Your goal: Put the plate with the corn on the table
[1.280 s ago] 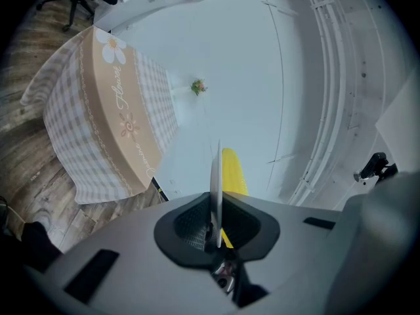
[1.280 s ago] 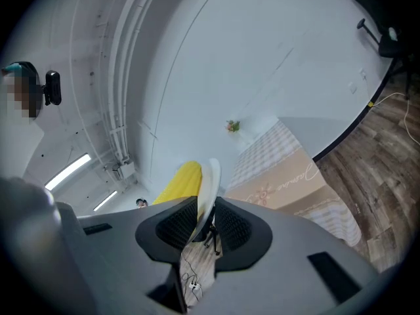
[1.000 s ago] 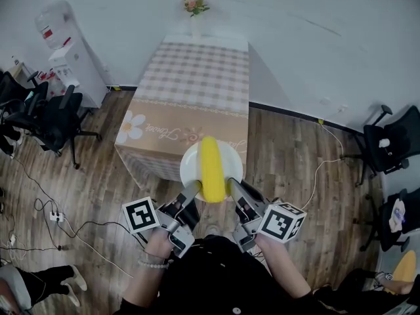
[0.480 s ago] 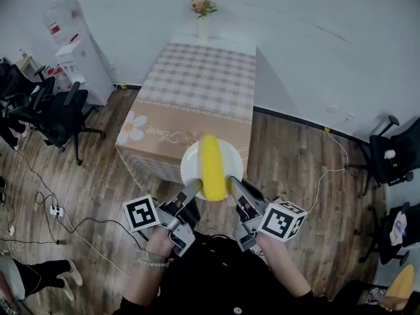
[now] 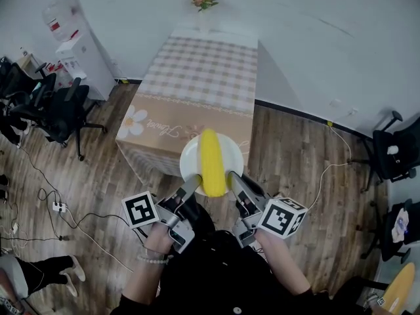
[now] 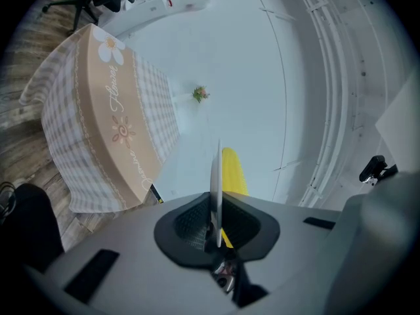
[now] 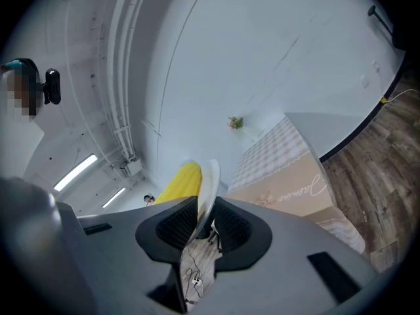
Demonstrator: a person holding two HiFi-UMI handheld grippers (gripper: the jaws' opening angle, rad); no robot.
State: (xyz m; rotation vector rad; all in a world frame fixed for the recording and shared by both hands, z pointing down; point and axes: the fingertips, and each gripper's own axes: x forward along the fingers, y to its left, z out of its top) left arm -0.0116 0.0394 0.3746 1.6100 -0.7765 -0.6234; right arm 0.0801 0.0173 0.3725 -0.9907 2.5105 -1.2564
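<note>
A white plate (image 5: 226,153) carries a yellow corn cob (image 5: 210,161) and hangs in the air just before the table's near edge. My left gripper (image 5: 193,181) is shut on the plate's near-left rim, my right gripper (image 5: 231,179) on its near-right rim. In the left gripper view the plate (image 6: 215,176) stands edge-on between the pads, the corn (image 6: 233,170) behind it. The right gripper view shows the plate rim (image 7: 209,182) pinched in the jaws beside the corn (image 7: 177,184). The table (image 5: 197,84) wears a checked cloth with a tan flowered border.
A flower vase (image 5: 203,2) stands at the table's far end. Black office chairs (image 5: 46,113) and a water dispenser (image 5: 79,51) are at the left, more chairs (image 5: 394,156) at the right. Cables (image 5: 59,209) lie on the wooden floor. White walls stand behind the table.
The plate with the corn has stayed held by both grippers. The table and room have shifted slightly in view as I move closer to the table.
</note>
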